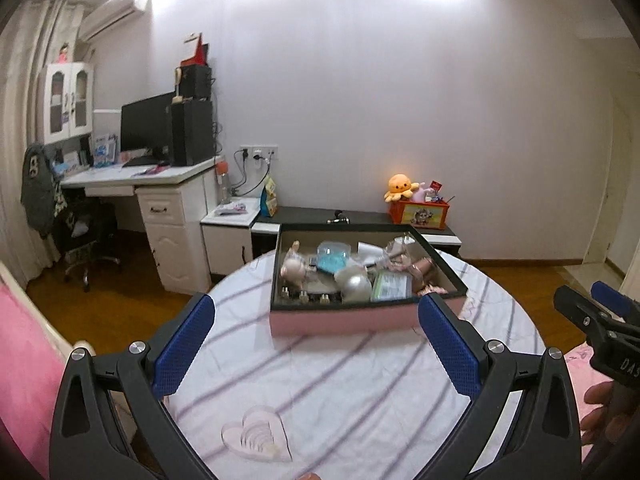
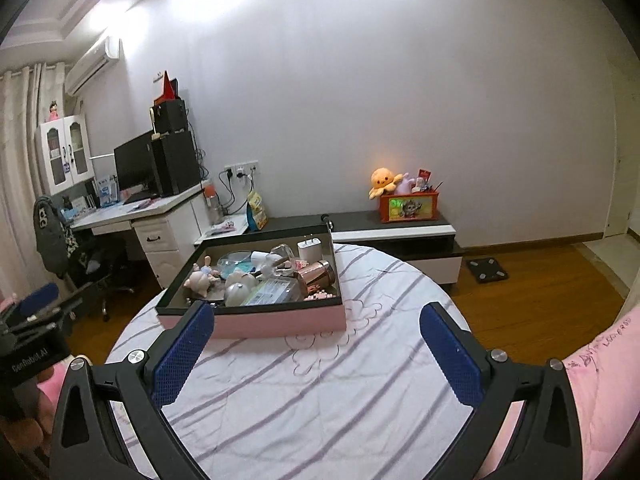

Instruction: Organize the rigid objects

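Note:
A pink box [image 1: 340,320] with a black rim stands on a round table [image 1: 328,392] under a white striped cloth. It holds several small things: a piglet figure [image 1: 294,266], a silver ball [image 1: 354,284], a teal case [image 1: 332,258], a copper cup [image 2: 318,274], a white charger [image 2: 310,249]. My left gripper [image 1: 316,326] is open and empty just in front of the box. My right gripper [image 2: 318,338] is open and empty, the box [image 2: 260,322] ahead to its left. The right gripper [image 1: 600,312] shows at the left view's right edge.
A clear heart-shaped piece [image 1: 256,436] lies on the cloth near me. Beyond the table are a white desk [image 1: 160,184] with a monitor, an office chair [image 1: 86,232], a low black-and-white cabinet [image 2: 400,236] with an orange toy box [image 2: 408,206], and a floor scale [image 2: 486,269].

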`<state>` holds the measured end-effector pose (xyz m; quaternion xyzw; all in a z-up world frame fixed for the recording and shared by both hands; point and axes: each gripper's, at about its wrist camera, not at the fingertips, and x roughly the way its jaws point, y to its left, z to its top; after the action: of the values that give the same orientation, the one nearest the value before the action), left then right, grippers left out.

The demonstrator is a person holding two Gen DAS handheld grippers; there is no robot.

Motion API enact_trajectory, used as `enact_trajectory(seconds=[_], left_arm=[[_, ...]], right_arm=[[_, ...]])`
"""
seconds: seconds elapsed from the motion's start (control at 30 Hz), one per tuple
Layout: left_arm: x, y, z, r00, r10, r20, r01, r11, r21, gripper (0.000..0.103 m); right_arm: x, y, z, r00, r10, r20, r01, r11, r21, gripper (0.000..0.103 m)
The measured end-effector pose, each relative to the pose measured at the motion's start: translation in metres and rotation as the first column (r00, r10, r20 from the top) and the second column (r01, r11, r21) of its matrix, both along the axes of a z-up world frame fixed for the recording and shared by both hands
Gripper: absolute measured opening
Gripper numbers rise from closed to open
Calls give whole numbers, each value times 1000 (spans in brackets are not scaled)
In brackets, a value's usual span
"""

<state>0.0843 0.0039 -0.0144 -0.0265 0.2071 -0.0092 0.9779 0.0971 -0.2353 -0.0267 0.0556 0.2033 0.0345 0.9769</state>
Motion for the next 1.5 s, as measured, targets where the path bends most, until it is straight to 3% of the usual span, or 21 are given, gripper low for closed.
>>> enact_trajectory(seconds=[0.47, 1.5], left_arm=[[-53, -5, 10, 999, 20, 48, -20, 1000, 7, 103], [-40, -3, -7, 999, 5, -46, -7, 999, -42, 103]], right_arm=[[-37, 35, 0, 998, 67, 6, -67, 996, -54, 103], [-37, 40, -8, 997, 71, -24, -72, 996, -50, 103]])
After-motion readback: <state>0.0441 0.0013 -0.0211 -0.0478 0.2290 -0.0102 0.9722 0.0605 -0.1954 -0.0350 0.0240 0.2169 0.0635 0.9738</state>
